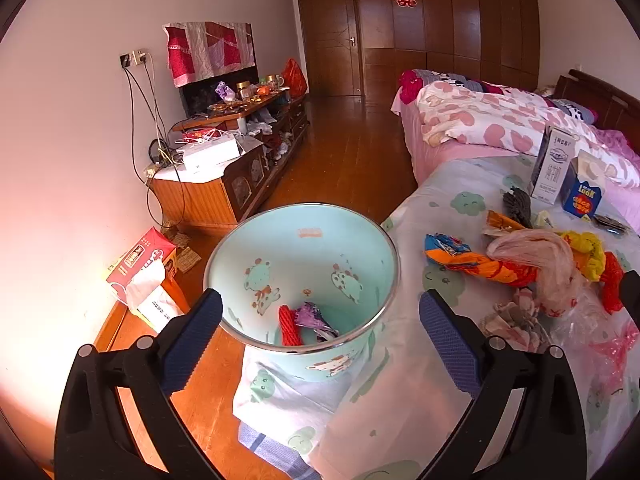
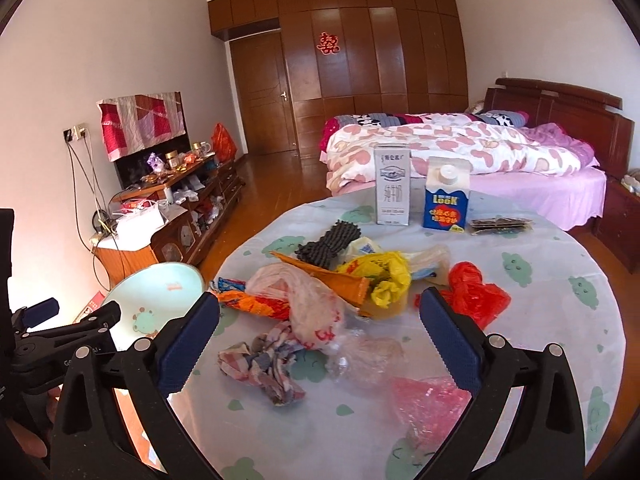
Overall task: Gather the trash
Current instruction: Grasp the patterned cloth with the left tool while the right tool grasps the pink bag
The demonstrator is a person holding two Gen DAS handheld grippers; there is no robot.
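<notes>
Both tongs gape empty: my right gripper [image 2: 318, 330] frames the pinkish bag [image 2: 310, 300] at twelve o'clock, long axis toward eleven, while my left gripper [image 1: 320, 338] overlooks the bin [image 1: 240, 252] beside the table.

A waste bin [image 1: 304, 276] stands off the left edge of the round surface [image 2: 540, 320], with scraps [image 1: 308, 322] lying inside it. Bags and wrappers [image 2: 320, 292] are heaped at the middle of the surface, a crumpled cloth [image 2: 260, 364] nearer its front edge. Two cartons [image 2: 420, 192] stand side by side at the far edge, a bed [image 2: 460, 152] behind them. A low cabinet [image 2: 180, 216] lines the wall to the left.
</notes>
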